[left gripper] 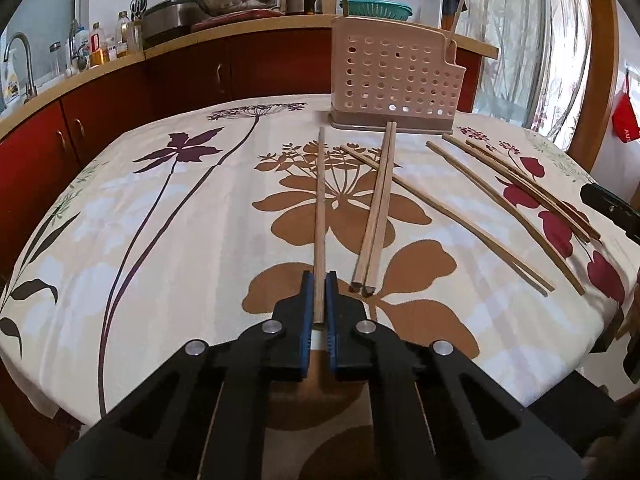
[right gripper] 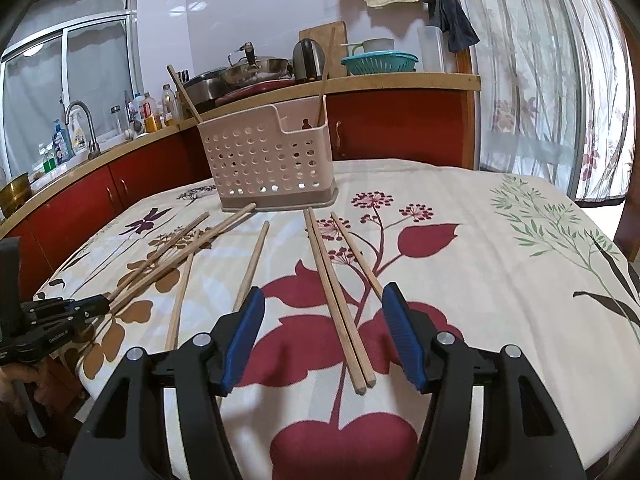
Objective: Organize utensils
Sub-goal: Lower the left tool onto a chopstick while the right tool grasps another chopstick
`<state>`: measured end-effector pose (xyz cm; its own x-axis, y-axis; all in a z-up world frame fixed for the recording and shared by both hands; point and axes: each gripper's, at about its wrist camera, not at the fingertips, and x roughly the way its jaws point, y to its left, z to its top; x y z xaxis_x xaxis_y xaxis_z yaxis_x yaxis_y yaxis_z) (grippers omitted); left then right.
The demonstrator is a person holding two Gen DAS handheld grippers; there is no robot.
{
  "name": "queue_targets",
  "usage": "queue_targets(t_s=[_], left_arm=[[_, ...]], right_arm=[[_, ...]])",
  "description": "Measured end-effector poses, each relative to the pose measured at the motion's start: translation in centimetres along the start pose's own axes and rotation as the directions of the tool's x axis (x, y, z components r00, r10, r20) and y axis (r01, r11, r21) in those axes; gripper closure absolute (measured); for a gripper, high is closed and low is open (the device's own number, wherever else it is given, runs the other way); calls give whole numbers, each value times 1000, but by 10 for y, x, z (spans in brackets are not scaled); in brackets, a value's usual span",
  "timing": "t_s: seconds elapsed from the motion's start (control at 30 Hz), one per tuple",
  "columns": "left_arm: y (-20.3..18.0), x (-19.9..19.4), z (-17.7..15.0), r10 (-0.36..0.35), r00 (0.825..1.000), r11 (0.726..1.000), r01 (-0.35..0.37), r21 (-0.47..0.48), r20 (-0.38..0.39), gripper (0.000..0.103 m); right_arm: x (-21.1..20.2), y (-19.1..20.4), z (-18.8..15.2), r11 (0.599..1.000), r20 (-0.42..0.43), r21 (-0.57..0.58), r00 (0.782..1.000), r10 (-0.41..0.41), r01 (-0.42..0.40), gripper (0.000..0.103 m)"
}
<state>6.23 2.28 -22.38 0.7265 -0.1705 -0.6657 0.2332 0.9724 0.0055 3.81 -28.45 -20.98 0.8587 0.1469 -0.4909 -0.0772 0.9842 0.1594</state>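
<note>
Several wooden chopsticks lie loose on the flowered tablecloth (left gripper: 160, 240). My left gripper (left gripper: 319, 280) is shut on the near end of one chopstick (left gripper: 320, 200), which points away toward the pink perforated holder (left gripper: 394, 76). A pair of chopsticks (left gripper: 376, 216) lies just right of it. In the right wrist view my right gripper (right gripper: 324, 292) stands open over the cloth, and a pair of chopsticks (right gripper: 344, 328) lies between its blue pads (right gripper: 246, 332), untouched. The holder (right gripper: 266, 160) stands at the table's far side with a chopstick (right gripper: 320, 96) upright in it. The left gripper (right gripper: 96, 306) shows at the left edge.
Behind the table runs a curved counter with red cabinets (right gripper: 380, 124), a sink tap (right gripper: 82, 120), bottles, a wok (right gripper: 256, 68), a kettle (right gripper: 308, 60) and a teal colander (right gripper: 380, 62). Curtained glass doors (right gripper: 540, 80) stand on the right.
</note>
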Motion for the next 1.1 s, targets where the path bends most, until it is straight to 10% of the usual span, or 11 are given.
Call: queue_targets(t_s=[0.63,1.1], left_arm=[[-1,-2,-3,16,1000,1000,-16,2,5,96],[2,-4,-2,19,1000,1000,-19,-8,12,96]], right_arm=[[-2,42,-34,980,-74,-116,985,154,-162,57],[-4,32,-39,989,-81,-114,993,83,-92,96]])
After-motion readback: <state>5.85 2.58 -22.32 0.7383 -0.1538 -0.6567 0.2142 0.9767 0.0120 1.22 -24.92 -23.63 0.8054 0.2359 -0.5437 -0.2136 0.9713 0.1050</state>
